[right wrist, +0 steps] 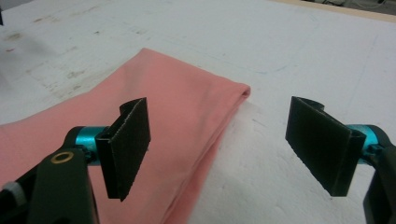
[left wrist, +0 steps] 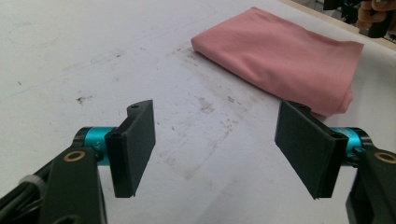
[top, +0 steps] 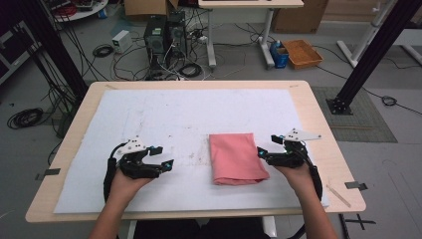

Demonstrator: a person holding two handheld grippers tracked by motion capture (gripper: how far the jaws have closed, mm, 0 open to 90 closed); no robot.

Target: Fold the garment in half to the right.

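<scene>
Cables, computer towers and boxes crowd the floor beyond your table point(top: 59, 164), whose white mat point(top: 164, 114) is scuffed and stained; none of that threatens you, but the mat's grime could mark the cloth if you drag it. Your left gripper point(top: 160, 158) rests on the mat well apart from the cloth, jaws spread wide and empty; moved in blind, it could shove the stack rather than take it. Next comes the cloth point(top: 234, 158), pink, folded flat right of centre. Your right gripper point(top: 265, 147) sits at its right edge, jaws wide and holding nothing, one over the fabric, one over bare mat; closing there, I judge, may pinch just the top layer and spoil the fold.
</scene>
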